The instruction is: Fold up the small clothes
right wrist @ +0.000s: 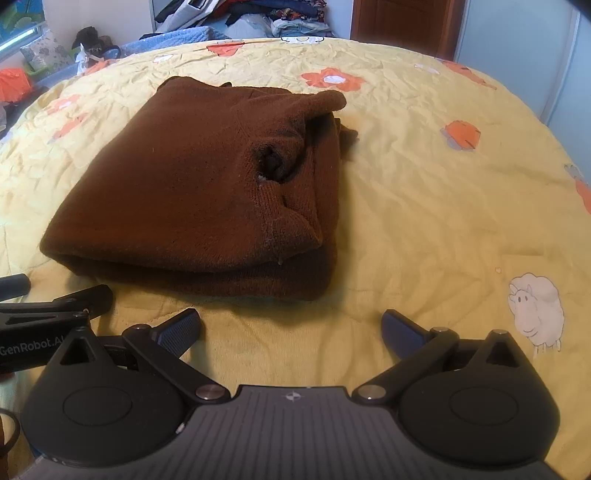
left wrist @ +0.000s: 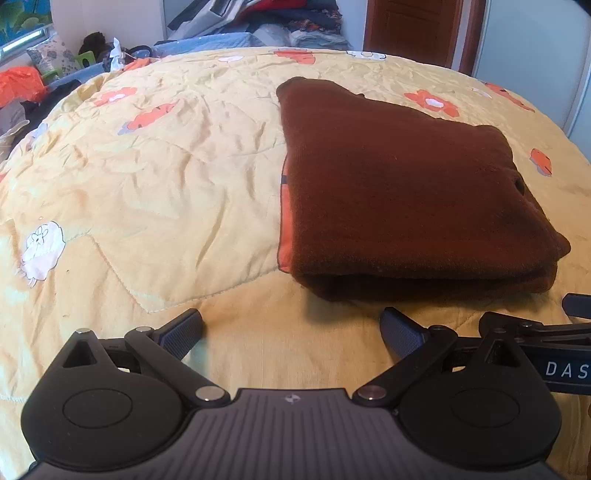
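A brown fleece garment (left wrist: 399, 192) lies folded in a thick stack on the yellow flowered quilt (left wrist: 155, 177). In the right wrist view the garment (right wrist: 192, 192) shows a sleeve or collar opening on its right side. My left gripper (left wrist: 291, 332) is open and empty, just short of the garment's near fold, left of its middle. My right gripper (right wrist: 291, 330) is open and empty, just short of the garment's near right corner. Each gripper shows at the edge of the other's view: the right one (left wrist: 546, 332) and the left one (right wrist: 55, 306).
The quilt covers a bed. Behind it are piles of clothes (left wrist: 280, 22), a blue towel (right wrist: 173, 37), an orange bag (left wrist: 20, 86) at the far left, a wooden door (left wrist: 413, 29) and a pale wall (right wrist: 517, 44) at the right.
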